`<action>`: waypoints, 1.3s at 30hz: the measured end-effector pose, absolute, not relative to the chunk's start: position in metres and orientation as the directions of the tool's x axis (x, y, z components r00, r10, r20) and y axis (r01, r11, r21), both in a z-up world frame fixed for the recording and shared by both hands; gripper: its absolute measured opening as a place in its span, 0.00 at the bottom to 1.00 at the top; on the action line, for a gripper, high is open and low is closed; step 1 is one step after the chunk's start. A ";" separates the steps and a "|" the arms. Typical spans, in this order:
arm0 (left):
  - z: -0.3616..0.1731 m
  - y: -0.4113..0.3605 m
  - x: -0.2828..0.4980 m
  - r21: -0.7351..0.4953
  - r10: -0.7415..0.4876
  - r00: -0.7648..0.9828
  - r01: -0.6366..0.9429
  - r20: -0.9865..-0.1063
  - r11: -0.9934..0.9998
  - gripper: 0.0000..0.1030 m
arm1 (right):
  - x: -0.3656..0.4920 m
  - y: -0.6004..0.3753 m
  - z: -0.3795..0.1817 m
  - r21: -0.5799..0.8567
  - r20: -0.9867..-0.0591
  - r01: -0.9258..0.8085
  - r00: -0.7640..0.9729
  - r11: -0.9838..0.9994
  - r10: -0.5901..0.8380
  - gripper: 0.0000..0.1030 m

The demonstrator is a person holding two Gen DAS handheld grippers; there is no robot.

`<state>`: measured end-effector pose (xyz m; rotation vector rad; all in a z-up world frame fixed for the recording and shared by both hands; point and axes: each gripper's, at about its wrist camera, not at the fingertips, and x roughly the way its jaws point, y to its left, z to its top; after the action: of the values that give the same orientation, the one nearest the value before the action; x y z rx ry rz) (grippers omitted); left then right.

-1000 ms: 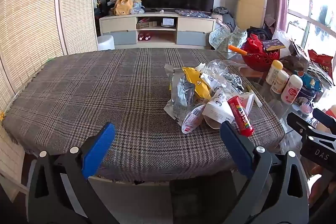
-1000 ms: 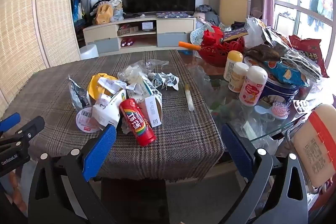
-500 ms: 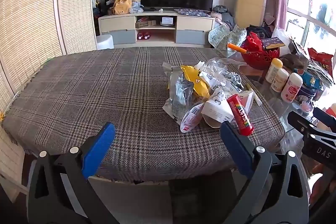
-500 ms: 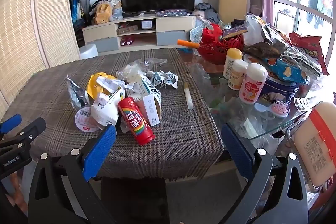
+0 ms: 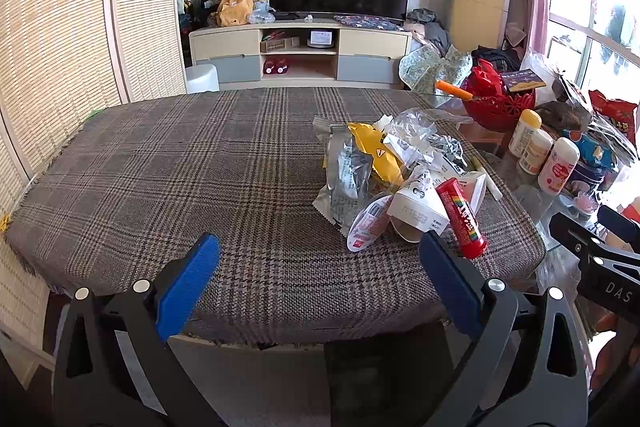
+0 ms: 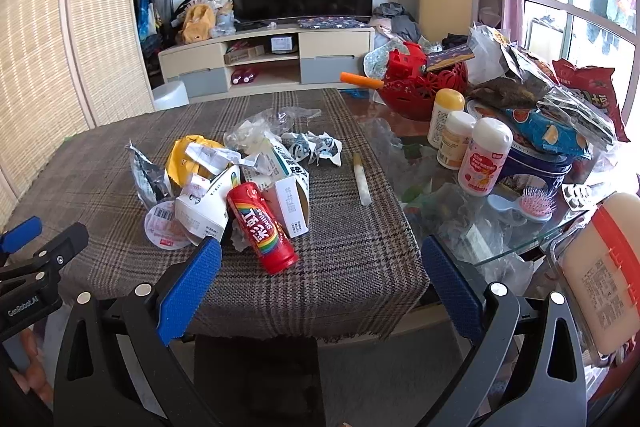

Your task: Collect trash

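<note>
Both claws, left gripper [image 5: 320, 275] and right gripper [image 6: 320, 275], gape empty. We judge the red tube [image 6: 262, 227] stiff, rollable; pinch mid-body. Wrappers [image 6: 280, 131] light, crumply.

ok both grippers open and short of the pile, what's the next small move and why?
Probably ease the right gripper forward onto the red tube. Its jaws are wide open and empty, and the tube lies nearest the table edge, at the front of the trash pile, almost centred between them. The left gripper is also open, but the pile sits off to its right.
</note>
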<state>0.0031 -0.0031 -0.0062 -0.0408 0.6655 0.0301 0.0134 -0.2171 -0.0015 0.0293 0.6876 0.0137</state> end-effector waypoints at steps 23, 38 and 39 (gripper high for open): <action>-0.007 0.000 0.005 -0.031 0.018 0.780 -0.049 -0.626 0.998 0.92 | 0.014 -0.216 -0.004 0.038 -0.642 -0.007 0.766 0.999 0.030 0.97; -0.010 0.000 0.005 -0.029 0.023 0.776 -0.053 -0.630 0.998 0.92 | 0.016 -0.218 -0.004 0.046 -0.649 -0.006 0.760 0.999 0.034 0.97; -0.009 0.000 0.005 -0.028 0.023 0.776 -0.053 -0.631 0.998 0.92 | 0.015 -0.218 -0.004 0.046 -0.648 -0.007 0.761 0.999 0.035 0.97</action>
<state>0.0055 0.0002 -0.0095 -0.0446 0.6817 0.0411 0.0155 -0.2181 -0.0045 0.0414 0.7057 0.0229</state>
